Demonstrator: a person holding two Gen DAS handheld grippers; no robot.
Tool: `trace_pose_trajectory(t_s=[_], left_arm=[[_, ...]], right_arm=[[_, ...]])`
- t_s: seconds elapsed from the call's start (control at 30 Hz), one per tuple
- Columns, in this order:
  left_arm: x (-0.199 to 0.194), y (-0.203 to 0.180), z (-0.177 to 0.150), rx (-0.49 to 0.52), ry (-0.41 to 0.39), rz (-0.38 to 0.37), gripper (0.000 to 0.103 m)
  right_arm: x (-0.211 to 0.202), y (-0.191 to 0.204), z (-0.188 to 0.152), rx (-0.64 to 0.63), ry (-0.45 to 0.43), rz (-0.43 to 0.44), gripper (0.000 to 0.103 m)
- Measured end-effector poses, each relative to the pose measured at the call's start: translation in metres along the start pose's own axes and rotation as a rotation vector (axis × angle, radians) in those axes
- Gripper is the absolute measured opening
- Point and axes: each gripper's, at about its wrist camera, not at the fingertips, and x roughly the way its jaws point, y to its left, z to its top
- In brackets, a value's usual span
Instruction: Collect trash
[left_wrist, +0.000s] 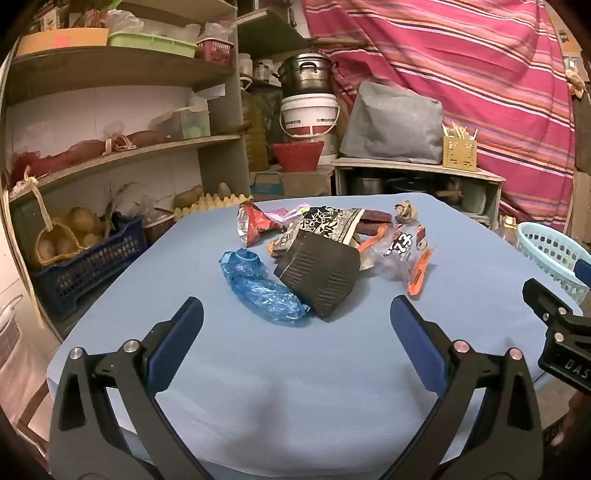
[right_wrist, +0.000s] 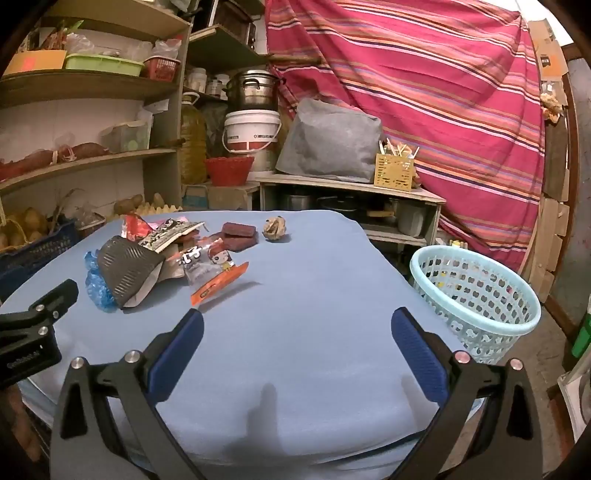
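Both grippers empty and spread wide over a blue-clothed table, the trash pile untouched.

The left gripper (left_wrist: 295, 314) and right gripper (right_wrist: 295, 325) hover with jaws fully apart. Nearest the left gripper lies a crumpled blue plastic film cover (left_wrist: 260, 286), light, soft, slippery: pinch a bunched fold. Touching it, a black ribbed face mask (left_wrist: 321, 278); behind, a clear snack wrapper with an orange edge (right_wrist: 214, 271), its print unreadable, and a crumpled paper ball (right_wrist: 275, 228) farthest. A pale blue perforated plastic basket (right_wrist: 476, 291) stands well right of the pile.
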Motion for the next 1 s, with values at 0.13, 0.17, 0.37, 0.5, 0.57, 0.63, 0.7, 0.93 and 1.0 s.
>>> trace_pose_trajectory(t_s=[0.13,0.17,0.37,0.5,0.57,0.63,0.7,0.93,1.0], left_arm=[[-0.001,-0.002,0.001,0.003,-0.001,0.002,0.098],[-0.001,-0.003,0.001,0.003,-0.002,0.001,0.098],[0.0,-0.011,0.004,0.002,-0.003,0.0,0.098],[0.0,-0.018,0.006,0.002,-0.005,-0.001,0.098],[-0.002,-0.003,0.002,-0.001,-0.003,-0.002,0.098],[-0.003,-0.005,0.003,-0.001,-0.003,-0.002,0.098],[-0.004,-0.007,0.004,-0.002,-0.004,-0.002,0.098],[-0.002,-0.007,0.004,-0.004,-0.005,-0.002,0.098],[-0.001,-0.01,0.005,-0.004,-0.004,-0.003,0.098]], right_arm=[[-0.002,-0.004,0.001,0.0,-0.001,0.0,0.099],[-0.002,-0.003,0.001,-0.001,-0.002,0.0,0.099],[-0.002,-0.002,0.0,-0.004,-0.004,-0.002,0.099],[-0.005,-0.002,0.0,-0.004,-0.004,-0.002,0.099],[-0.004,0.0,-0.001,-0.005,-0.006,-0.003,0.099],[-0.005,-0.001,0.0,-0.004,-0.008,-0.003,0.099],[-0.002,-0.004,0.001,-0.002,-0.005,-0.004,0.099],[-0.002,-0.002,0.001,-0.002,-0.007,-0.005,0.099],[-0.002,-0.003,0.001,-0.002,-0.006,-0.006,0.099]])
